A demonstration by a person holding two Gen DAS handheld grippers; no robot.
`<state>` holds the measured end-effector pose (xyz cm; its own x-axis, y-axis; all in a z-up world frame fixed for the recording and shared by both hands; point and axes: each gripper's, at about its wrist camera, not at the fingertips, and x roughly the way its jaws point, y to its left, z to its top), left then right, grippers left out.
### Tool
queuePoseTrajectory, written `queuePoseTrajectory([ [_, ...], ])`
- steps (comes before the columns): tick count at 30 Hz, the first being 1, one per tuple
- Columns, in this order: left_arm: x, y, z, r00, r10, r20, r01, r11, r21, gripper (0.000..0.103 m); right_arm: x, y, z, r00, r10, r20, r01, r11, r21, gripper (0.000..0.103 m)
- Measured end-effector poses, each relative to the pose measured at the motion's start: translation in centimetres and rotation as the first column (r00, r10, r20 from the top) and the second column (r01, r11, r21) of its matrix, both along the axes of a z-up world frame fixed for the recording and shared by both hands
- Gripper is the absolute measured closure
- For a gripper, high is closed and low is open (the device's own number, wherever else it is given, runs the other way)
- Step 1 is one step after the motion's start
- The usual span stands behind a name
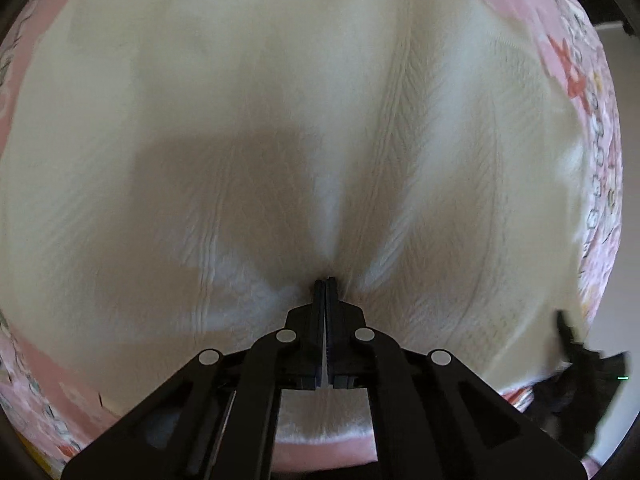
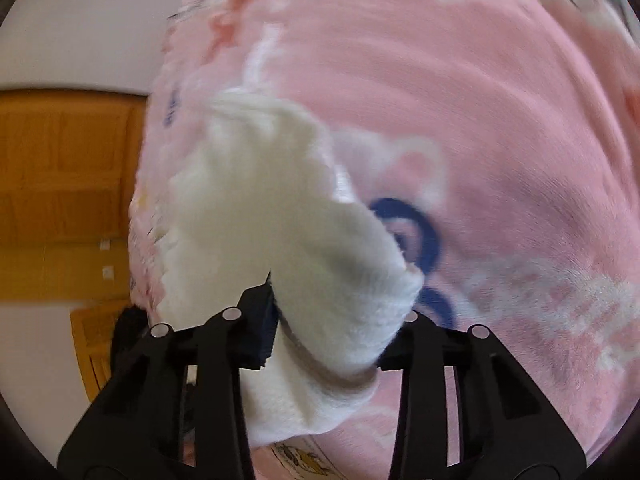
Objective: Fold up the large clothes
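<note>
A large cream-white textured garment [image 1: 280,140] lies spread over a pink printed blanket [image 1: 584,92] and fills the left wrist view. My left gripper [image 1: 325,282] is shut on a pinch of its fabric, with creases fanning out from the fingertips. In the right wrist view a fluffy white end of the garment [image 2: 288,216], with a grey-brown trimmed edge, lies bunched between the fingers of my right gripper [image 2: 340,304]. The jaws stand wide apart around the bunch, the right fingertip hidden behind it. The right gripper also shows in the left wrist view [image 1: 576,352] at the garment's right edge.
The pink blanket [image 2: 500,120] with blue and white prints covers the surface under the garment. Orange-brown wooden furniture [image 2: 60,184] and a pale floor or wall [image 2: 80,24] lie to the left of the bed edge in the right wrist view.
</note>
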<state>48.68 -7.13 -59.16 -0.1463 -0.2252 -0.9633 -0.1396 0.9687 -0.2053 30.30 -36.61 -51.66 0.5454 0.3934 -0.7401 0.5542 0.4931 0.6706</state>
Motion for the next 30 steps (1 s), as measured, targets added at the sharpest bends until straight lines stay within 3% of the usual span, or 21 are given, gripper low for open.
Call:
queuePoseTrajectory([
  [4, -0.1, -0.6, -0.1, 1.0, -0.017, 0.02, 0.017, 1.0, 0.017, 0.102, 2.7, 3.5, 4.1, 0.983, 0.17, 0.075, -0.162, 0.982, -0.097, 0.072],
  [11, -3.5, 2.9, 5.6, 0.99, 0.1, 0.1, -0.095, 0.994, -0.05, 0.102, 5.3, 9.3, 9.8, 0.918, 0.365, 0.153, -0.322, 0.913, -0.249, 0.077],
  [14, -5.9, 3.5, 5.7, 0.991, 0.121, 0.062, -0.117, 0.991, -0.065, 0.102, 5.5, 11.5, 11.0, 0.891, 0.415, 0.184, -0.362, 0.894, -0.262, 0.082],
  [17, -7.4, 3.7, 1.2, 0.979, 0.203, 0.004, -0.202, 0.974, -0.101, 0.102, 6.0, 14.3, 12.4, 0.83, 0.524, 0.191, -0.445, 0.829, -0.34, 0.083],
  [20, -7.0, 2.9, -1.6, 0.983, 0.185, -0.006, -0.185, 0.981, -0.05, 0.102, 6.5, 17.2, 12.6, 0.779, 0.601, 0.177, -0.519, 0.778, -0.354, 0.083],
  [23, -6.8, 3.1, 1.2, 0.983, 0.18, 0.038, -0.177, 0.982, -0.069, 0.103, 6.9, 20.1, 13.9, 0.707, 0.684, 0.179, -0.571, 0.702, -0.425, 0.084],
  [26, -7.3, 5.2, 4.0, 0.97, 0.227, 0.089, -0.219, 0.971, -0.096, 0.102, 7.6, 23.0, 15.1, 0.649, 0.737, 0.191, -0.611, 0.654, -0.447, 0.084],
  [30, -8.9, 12.5, 7.6, 0.916, 0.379, 0.132, -0.367, 0.924, -0.107, 0.102, 7.7, 27.6, 15.7, 0.542, 0.82, 0.182, -0.672, 0.553, -0.492, 0.085],
])
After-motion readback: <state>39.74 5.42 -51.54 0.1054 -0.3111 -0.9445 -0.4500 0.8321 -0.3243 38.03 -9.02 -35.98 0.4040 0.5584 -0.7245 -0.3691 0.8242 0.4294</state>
